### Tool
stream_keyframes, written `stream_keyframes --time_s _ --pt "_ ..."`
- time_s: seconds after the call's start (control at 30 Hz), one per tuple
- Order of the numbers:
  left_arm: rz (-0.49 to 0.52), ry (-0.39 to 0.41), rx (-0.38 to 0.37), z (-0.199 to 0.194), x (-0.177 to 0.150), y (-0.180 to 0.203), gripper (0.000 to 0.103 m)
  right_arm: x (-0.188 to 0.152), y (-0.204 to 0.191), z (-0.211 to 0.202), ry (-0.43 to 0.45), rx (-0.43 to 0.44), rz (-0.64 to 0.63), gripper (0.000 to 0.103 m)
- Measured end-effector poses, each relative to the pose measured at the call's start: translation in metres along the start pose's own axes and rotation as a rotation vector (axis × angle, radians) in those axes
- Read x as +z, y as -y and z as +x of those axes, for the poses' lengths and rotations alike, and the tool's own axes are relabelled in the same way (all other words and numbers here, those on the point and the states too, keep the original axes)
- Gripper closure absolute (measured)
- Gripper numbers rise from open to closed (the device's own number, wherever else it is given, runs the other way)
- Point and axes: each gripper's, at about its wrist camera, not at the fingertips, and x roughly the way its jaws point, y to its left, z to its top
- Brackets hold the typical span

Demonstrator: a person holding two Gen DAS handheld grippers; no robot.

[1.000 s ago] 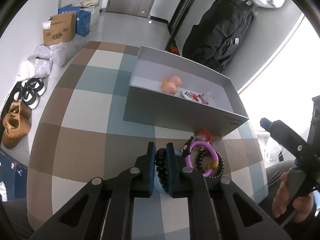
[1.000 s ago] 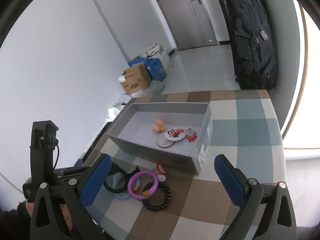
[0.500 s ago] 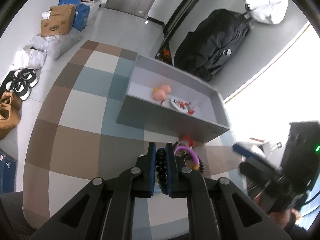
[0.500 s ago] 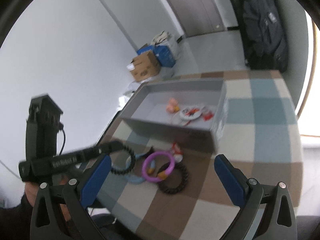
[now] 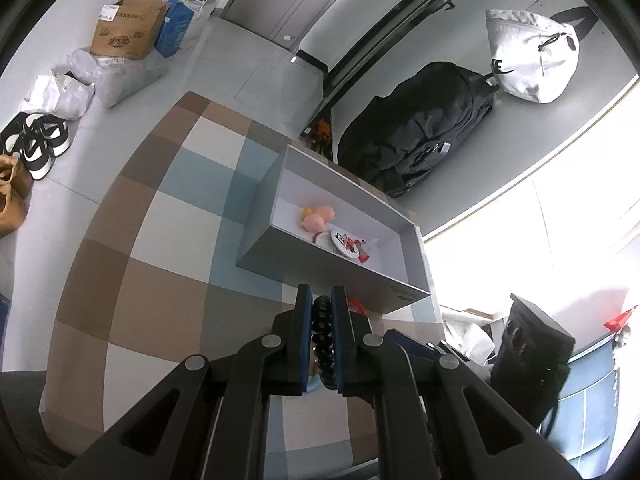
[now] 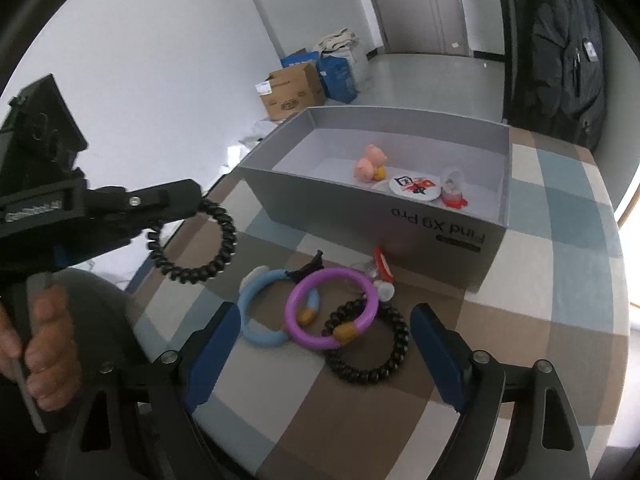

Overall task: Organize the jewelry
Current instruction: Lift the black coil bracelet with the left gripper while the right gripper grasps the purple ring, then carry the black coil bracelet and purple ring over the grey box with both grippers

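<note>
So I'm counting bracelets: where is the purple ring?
In the right wrist view, purple ring lies on the checked cloth, overlapping blue ring and black coil.

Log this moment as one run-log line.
left gripper: shut on black coil, lifted | right gripper: open, jaws closing, above purple ring | box: open

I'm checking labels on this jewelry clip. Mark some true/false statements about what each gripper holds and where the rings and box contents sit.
1. The left gripper is shut on a black coil bracelet. True.
2. The right gripper holds the purple ring. False: its jaws stand open, empty.
3. The pink toy lies inside the grey box. True.
4. The blue ring lies in the box. False: it lies on the checked cloth.
</note>
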Motion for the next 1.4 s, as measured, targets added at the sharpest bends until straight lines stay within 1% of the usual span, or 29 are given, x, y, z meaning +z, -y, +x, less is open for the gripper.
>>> stream_keyframes --time_s 0.07,0.17,0.27,0.37,0.43,0.47,0.5,0.53,0.73,0.93,1.17,1.4 --pt "-0.001 0.000 -0.006 -0.001 0.000 -0.001 0.098 0.002 -0.002 0.005 -0.004 -0.013 -0.012 0.016" --pt "-0.006 -0.001 -0.013 0.000 0.002 -0.003 0.098 0.006 -0.005 0.014 -0.017 -0.039 -0.040 0.023" --pt "-0.006 -0.002 -0.015 -0.001 0.004 -0.005 0.098 0.009 -0.010 0.023 -0.024 -0.077 -0.072 0.028" --pt "-0.005 -0.005 -0.016 0.000 0.005 -0.006 0.098 0.010 -0.014 0.029 -0.029 -0.139 -0.113 0.039" --pt "-0.007 -0.009 -0.020 0.001 0.005 -0.006 0.098 0.009 -0.015 0.029 -0.030 -0.157 -0.133 0.042" --pt "-0.007 -0.010 -0.021 0.001 0.006 -0.006 0.098 0.009 -0.016 0.030 -0.031 -0.169 -0.146 0.046" --pt "-0.009 -0.012 -0.023 0.001 0.006 -0.007 0.098 0.009 -0.017 0.030 -0.031 -0.177 -0.153 0.049" --pt "-0.010 -0.013 -0.024 0.001 0.006 -0.007 0.098 0.009 -0.017 0.030 -0.028 -0.180 -0.157 0.049" --pt "-0.004 -0.017 -0.024 0.002 0.006 -0.005 0.098 0.010 -0.014 0.026 -0.012 -0.163 -0.148 0.051" --pt "0.000 -0.015 -0.017 0.002 0.005 -0.005 0.098 0.010 -0.015 0.012 0.036 -0.135 -0.134 0.051" --pt "0.013 -0.011 -0.012 0.002 0.006 0.000 0.098 0.018 -0.007 -0.003 0.087 -0.071 -0.084 0.051" --pt "0.044 0.014 -0.007 -0.003 0.012 0.013 0.098 0.026 0.001 -0.022 0.152 -0.016 -0.025 0.051"
